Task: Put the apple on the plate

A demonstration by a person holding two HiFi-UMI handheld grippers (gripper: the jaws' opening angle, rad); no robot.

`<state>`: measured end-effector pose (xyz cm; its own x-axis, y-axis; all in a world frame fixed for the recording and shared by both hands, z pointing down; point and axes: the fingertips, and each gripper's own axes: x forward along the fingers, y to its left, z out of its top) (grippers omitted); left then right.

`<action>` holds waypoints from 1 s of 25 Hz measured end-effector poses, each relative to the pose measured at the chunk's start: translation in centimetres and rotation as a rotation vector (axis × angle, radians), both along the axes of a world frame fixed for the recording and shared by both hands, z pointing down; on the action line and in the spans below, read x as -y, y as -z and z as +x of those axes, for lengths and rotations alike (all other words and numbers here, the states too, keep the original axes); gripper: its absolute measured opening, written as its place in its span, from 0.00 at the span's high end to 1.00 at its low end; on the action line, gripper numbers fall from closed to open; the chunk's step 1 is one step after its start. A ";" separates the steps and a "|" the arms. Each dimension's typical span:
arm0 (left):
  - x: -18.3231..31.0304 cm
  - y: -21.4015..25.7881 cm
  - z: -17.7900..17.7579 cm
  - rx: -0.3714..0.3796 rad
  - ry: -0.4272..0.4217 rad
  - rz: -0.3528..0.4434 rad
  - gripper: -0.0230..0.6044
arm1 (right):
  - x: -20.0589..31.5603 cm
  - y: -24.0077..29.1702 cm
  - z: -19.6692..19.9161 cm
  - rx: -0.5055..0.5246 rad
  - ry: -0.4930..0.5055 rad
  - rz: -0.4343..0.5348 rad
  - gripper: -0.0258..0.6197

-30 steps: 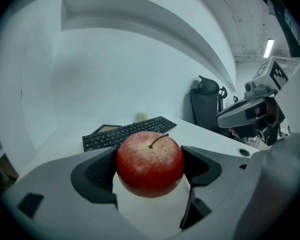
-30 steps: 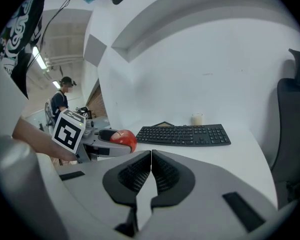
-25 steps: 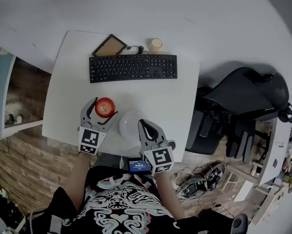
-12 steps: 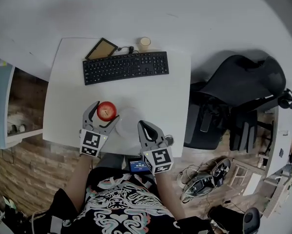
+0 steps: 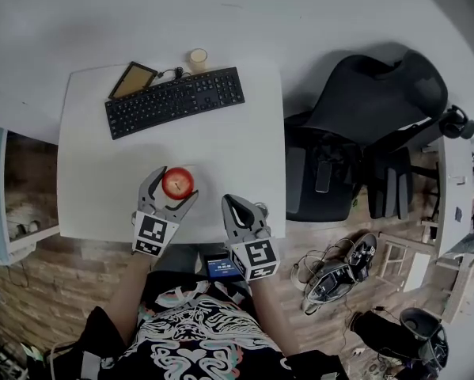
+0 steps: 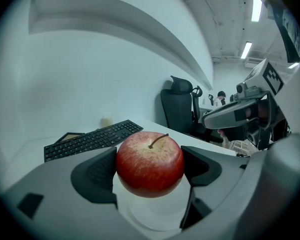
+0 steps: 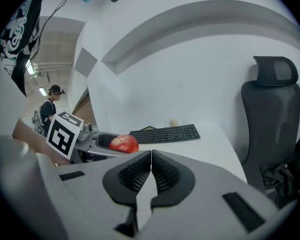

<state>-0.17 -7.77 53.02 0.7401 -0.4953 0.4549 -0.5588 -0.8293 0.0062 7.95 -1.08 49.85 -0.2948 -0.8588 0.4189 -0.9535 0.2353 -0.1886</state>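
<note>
Left gripper point(image 5: 172, 187) fingers pinch the apple point(image 6: 150, 163) above the plate point(image 6: 151, 215); dropped early, it could roll off. Right gripper point(image 7: 151, 160) fingers are closed.

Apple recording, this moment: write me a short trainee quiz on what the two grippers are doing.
1. True or false: the right gripper is shut with nothing between its jaws.
2. What clamps the apple? A: the left gripper; B: the right gripper; C: neither.
3. Fill in: near the far edge of the table lies a black ____.
Key: 1 true. 2 A. 3 keyboard.
</note>
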 end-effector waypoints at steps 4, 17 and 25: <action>-1.2 -0.4 1.2 0.006 -0.039 -0.002 0.31 | -0.6 -0.2 0.3 0.005 -0.012 -0.002 0.92; -2.1 -4.4 2.3 0.049 -0.085 -0.044 0.31 | -1.2 -2.6 0.7 0.019 0.001 -0.058 0.92; -3.0 -7.6 2.6 0.067 -0.103 -0.056 0.31 | -2.1 -5.1 0.6 0.030 0.008 -0.113 0.92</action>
